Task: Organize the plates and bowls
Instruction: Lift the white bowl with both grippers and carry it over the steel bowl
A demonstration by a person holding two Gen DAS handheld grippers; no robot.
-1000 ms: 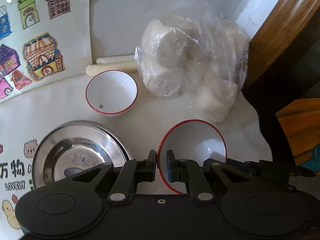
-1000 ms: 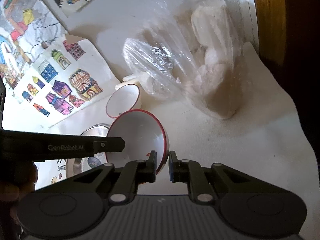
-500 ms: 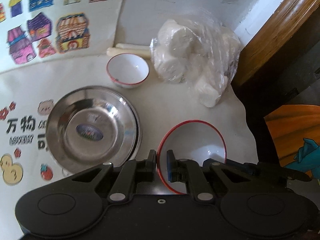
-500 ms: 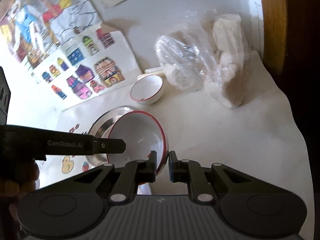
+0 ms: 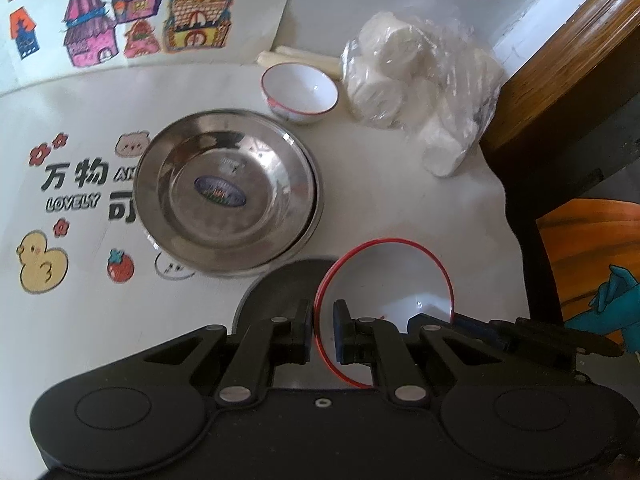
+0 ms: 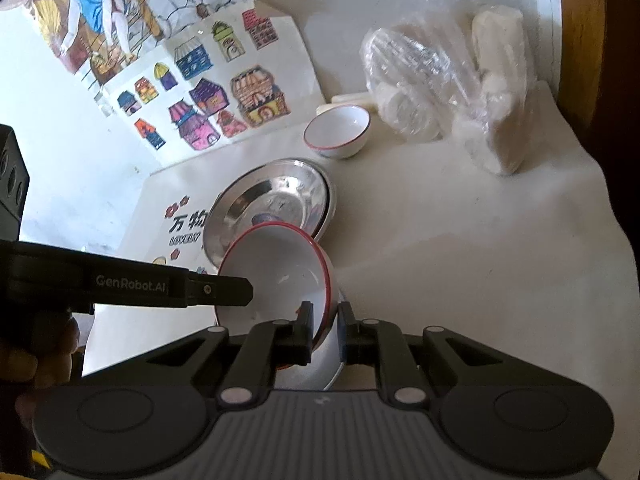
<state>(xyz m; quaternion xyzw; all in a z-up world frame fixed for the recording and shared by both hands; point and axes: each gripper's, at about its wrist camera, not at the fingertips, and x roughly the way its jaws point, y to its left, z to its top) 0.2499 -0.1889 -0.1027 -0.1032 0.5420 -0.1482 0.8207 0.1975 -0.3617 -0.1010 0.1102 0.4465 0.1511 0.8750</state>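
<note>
Both grippers hold one large white bowl with a red rim (image 5: 392, 280), raised above the table. My left gripper (image 5: 322, 330) is shut on its left rim. My right gripper (image 6: 323, 330) is shut on its right rim; the bowl also shows in the right wrist view (image 6: 276, 272). The left gripper's arm (image 6: 132, 284) crosses the right wrist view from the left. A stack of steel plates (image 5: 224, 192) lies on the table ahead, also seen in the right wrist view (image 6: 280, 196). A small red-rimmed bowl (image 5: 300, 92) stands behind it, also in the right wrist view (image 6: 338, 136).
A clear plastic bag of white rolls (image 5: 416, 80) lies at the back right near a wooden frame (image 5: 560, 60). Coloured house drawings (image 5: 120, 20) lean on the wall. A printed white cloth (image 5: 400, 184) covers the table; its right edge drops off (image 6: 600, 208).
Both grippers have lifted and pulled back with the large bowl. The steel plates and small bowl now appear farther away and fully in view.
</note>
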